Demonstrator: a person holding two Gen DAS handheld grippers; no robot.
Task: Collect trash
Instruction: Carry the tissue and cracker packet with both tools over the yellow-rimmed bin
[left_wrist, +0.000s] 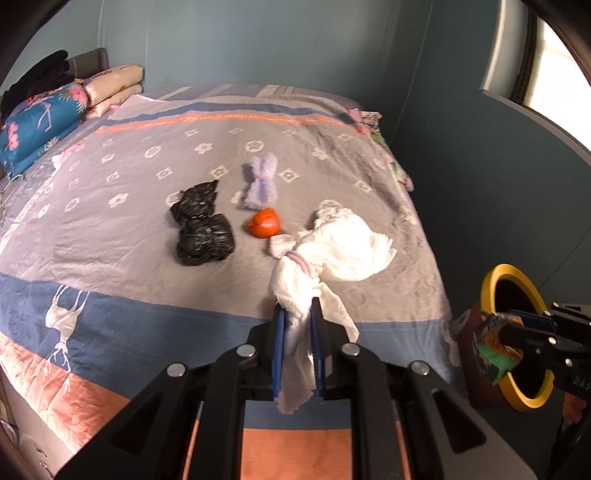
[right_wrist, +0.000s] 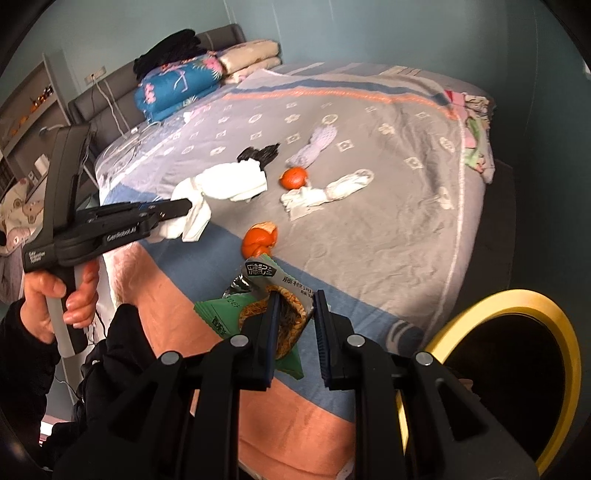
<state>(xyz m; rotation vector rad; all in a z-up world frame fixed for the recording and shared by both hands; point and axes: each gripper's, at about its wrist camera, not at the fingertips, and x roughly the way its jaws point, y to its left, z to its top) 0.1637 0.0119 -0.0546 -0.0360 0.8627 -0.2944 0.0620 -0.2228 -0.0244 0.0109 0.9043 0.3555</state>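
My left gripper (left_wrist: 298, 306) is shut on a tail of a white crumpled tissue wad (left_wrist: 343, 251), which hangs lifted over the bed's near part. The right wrist view shows that same left gripper (right_wrist: 186, 207) from the side, with the tissue wad (right_wrist: 225, 184) trailing from it. My right gripper (right_wrist: 297, 295) is shut on a green snack wrapper (right_wrist: 258, 314). It is also seen at the far right as the right gripper (left_wrist: 493, 332), holding the wrapper (left_wrist: 496, 350) against a yellow-rimmed bin (left_wrist: 509, 271). That bin (right_wrist: 491, 299) stands beside the bed.
On the patterned bedspread (left_wrist: 129, 229) lie a black plastic bag (left_wrist: 201, 225), an orange peel (left_wrist: 264, 221) and a purple fluffy item (left_wrist: 260, 181). A second peel (right_wrist: 260, 238) and a white sock-like piece (right_wrist: 325, 192) lie nearer. Folded quilts (right_wrist: 177, 88) are stacked at the headboard.
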